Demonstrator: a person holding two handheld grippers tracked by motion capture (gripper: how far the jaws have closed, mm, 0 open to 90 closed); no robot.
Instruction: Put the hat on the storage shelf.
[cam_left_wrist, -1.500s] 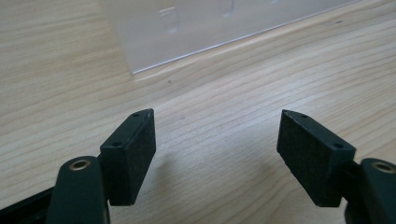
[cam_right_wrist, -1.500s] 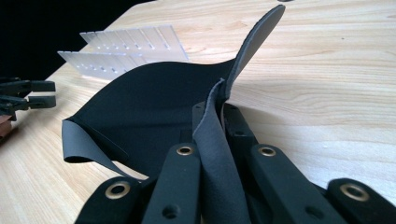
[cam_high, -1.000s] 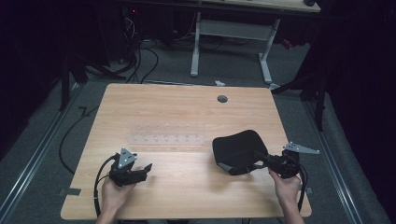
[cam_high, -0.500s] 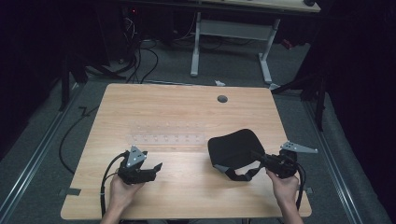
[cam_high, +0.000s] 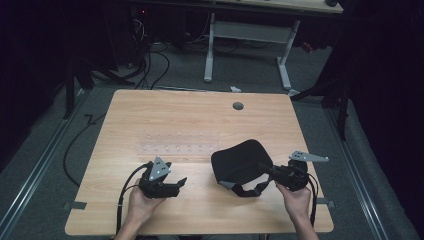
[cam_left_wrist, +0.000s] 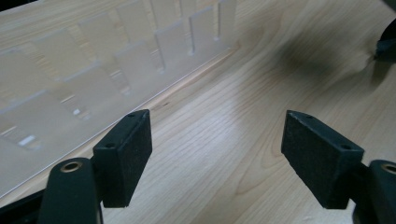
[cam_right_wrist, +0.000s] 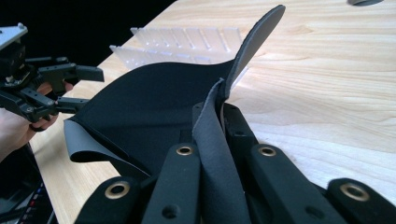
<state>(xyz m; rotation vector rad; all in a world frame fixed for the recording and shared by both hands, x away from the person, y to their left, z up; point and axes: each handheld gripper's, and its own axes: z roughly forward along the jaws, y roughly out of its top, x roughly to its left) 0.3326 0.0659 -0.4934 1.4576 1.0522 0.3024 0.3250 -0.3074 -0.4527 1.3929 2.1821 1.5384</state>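
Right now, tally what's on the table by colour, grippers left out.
Black: 1, the pad, pinched at its edge by the right gripper
Clear: 1, the rack
Total: 2

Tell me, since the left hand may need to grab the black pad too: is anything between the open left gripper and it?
Nothing visible: only bare table separates the left gripper from the black pad pinched by the right gripper.
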